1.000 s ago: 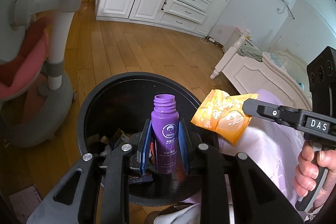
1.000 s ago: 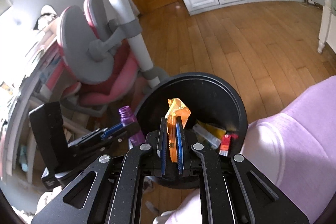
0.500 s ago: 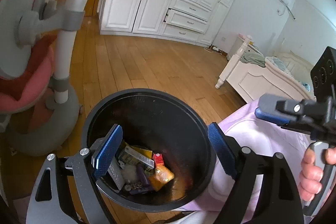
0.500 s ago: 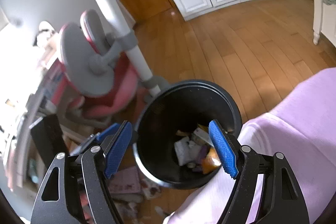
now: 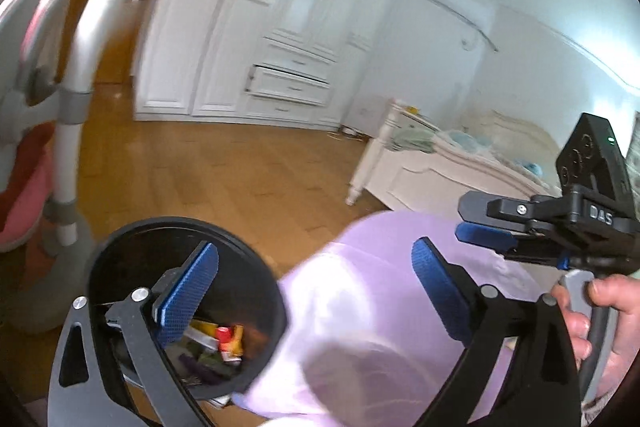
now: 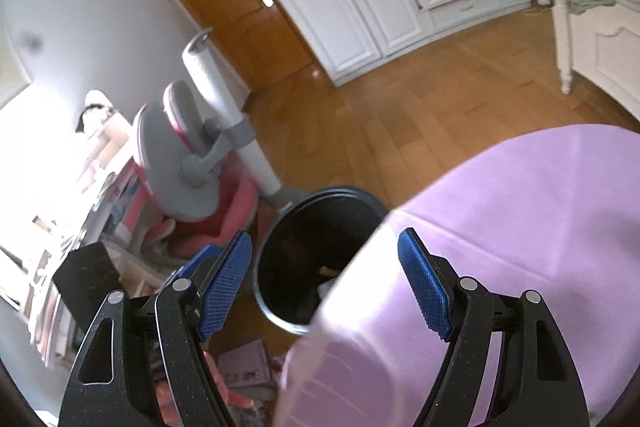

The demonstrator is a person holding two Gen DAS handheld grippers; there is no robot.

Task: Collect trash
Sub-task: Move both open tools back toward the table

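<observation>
**A:** How do the claws stand?

**B:** The left gripper [image 5: 316, 291] has its jaws opening, already very wide, with nothing between the blue pads [image 5: 188, 301]. The right gripper [image 6: 325, 285] is spread wide too, and it grips nothing.

**A:** Do they touch anything?

**B:** No. Both hang in the air above the bin [image 5: 256, 307] and the purple cloth [image 5: 360, 327]. In the left view a hand [image 5: 600, 323] grips the right gripper's handle.

**A:** Where is the trash?

**B:** In the bottom of the black bin: yellow and red wrappers [image 5: 224, 337] and something purple, blurred. The bin stands on the wood floor [image 6: 420, 115], just beside the cloth and near a grey and pink chair [image 6: 192, 163].
</observation>
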